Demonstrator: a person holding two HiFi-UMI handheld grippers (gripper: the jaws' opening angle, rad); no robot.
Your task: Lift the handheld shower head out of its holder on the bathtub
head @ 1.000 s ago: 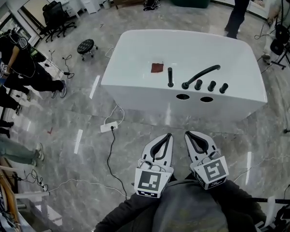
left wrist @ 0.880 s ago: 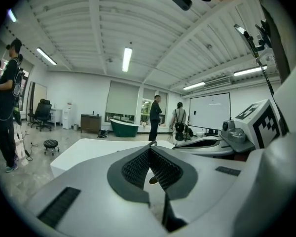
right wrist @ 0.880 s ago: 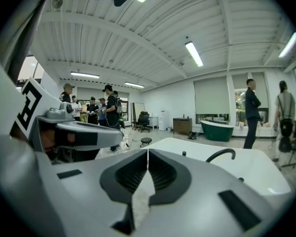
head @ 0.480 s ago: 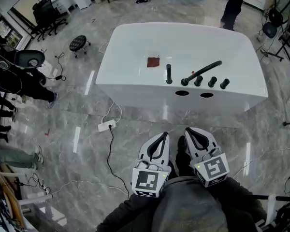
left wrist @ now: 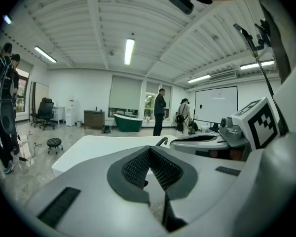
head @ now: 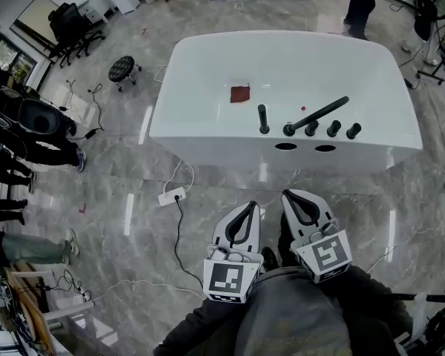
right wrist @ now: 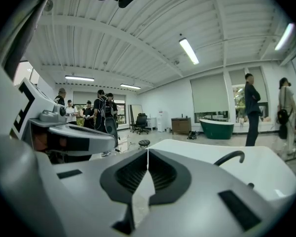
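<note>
The white bathtub [head: 208,136] stands ahead of me on the marble floor. On its near rim the black handheld shower head [head: 263,119] stands upright in its holder. Right of it are a black curved spout [head: 316,115] and three black knobs [head: 332,129]. A dark red cloth [head: 239,93] lies inside the tub. My left gripper [head: 254,207] and right gripper [head: 288,194] are held side by side over the floor, well short of the tub and pointing at it. Both are shut with nothing between their jaws. The spout [right wrist: 230,156] shows past the right gripper [right wrist: 147,151]; the left gripper [left wrist: 149,148] hides most of the rim.
A white power strip [head: 171,196] with a black cable [head: 176,237] lies on the floor between me and the tub's left end. A black stool [head: 123,69] stands at the far left. Several people stand at the left edge, and a person [head: 360,2] stands behind the tub.
Both grippers and the head camera have come closer to the bathtub, which now looks a little larger. The jaws have stayed shut.
</note>
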